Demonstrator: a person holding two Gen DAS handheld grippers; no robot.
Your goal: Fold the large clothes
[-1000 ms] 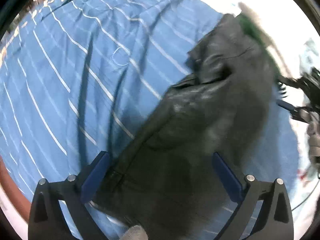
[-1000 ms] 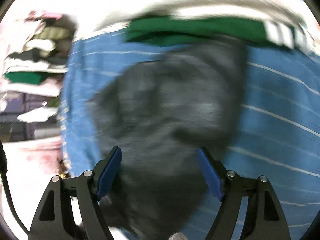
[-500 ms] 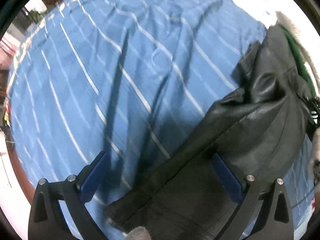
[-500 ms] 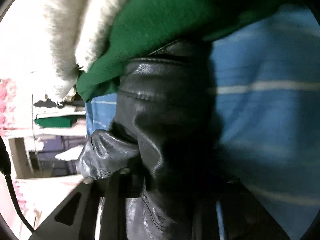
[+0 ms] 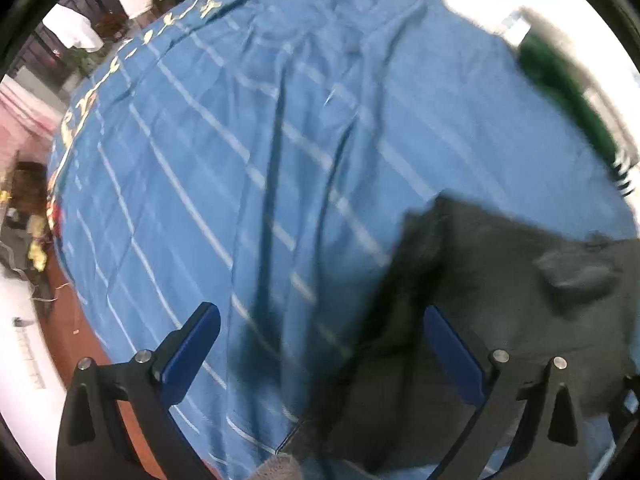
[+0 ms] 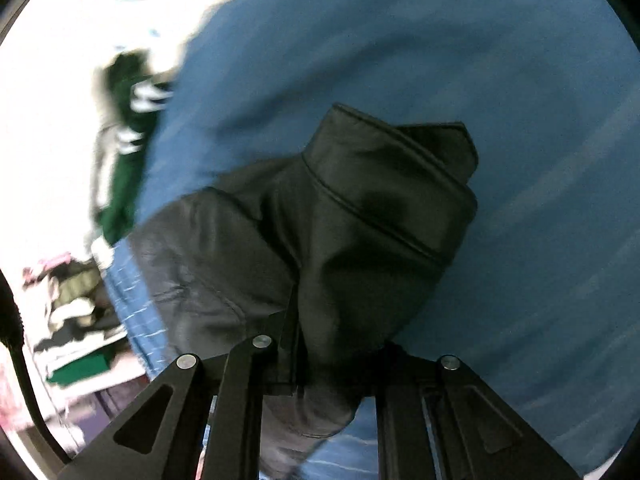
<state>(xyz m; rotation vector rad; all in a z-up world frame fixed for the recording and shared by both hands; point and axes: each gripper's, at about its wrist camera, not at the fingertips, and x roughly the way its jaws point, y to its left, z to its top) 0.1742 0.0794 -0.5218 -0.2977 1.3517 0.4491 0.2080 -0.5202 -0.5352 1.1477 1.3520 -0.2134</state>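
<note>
Blue striped sheet (image 5: 248, 168) covers the bed; the black leather jacket (image 6: 340, 220) lies bunched on it. I see my right gripper (image 6: 320, 364) clamped on its fabric — my left gripper (image 5: 320, 344) spread wide, empty.

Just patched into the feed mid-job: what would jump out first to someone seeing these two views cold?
The black leather jacket dominates the right wrist view, bunched up and clamped in the right tool. Beneath it spreads a blue striped sheet, filling most of the left wrist view, where the left tool is open and empty. A green garment lies blurred at the sheet's far right edge.
</note>
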